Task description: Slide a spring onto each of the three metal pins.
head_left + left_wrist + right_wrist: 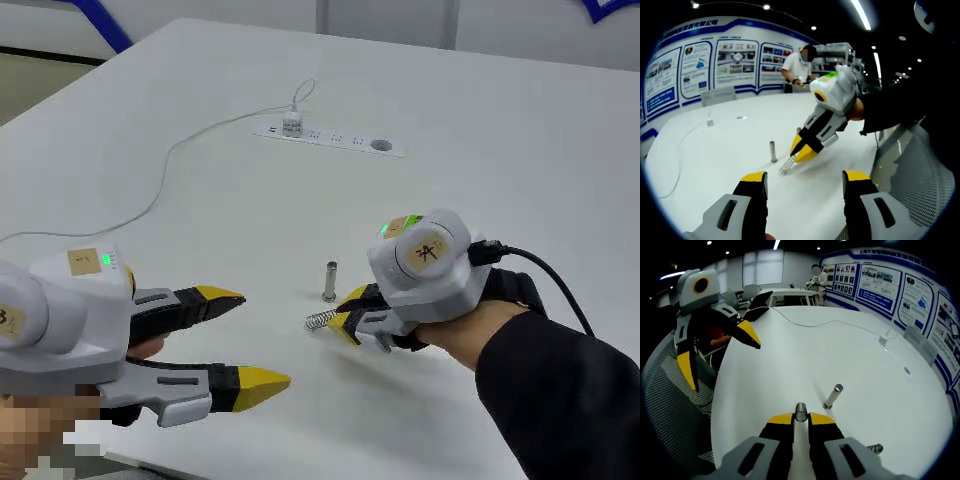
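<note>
My right gripper [800, 419] pinched tight on spring [800, 411], axis near-flat; upright metal pin [832, 396] just beyond, far side. Left gripper [262, 338] gaping, empty, well left.

A small silver coil spring [320, 320] is pinched at one end between the yellow jaw tips of the right gripper [801, 418]. Its free end sticks out beyond them, low over the white table [450, 180] and roughly level. Just beside that free end, apart from it, a short metal pin [330, 281] stands upright on the table, bare, grey and cylindrical with a flat top, well in from every edge. In the right gripper view a second pin [875, 448] shows near the gripper; its pose is unclear.
</note>
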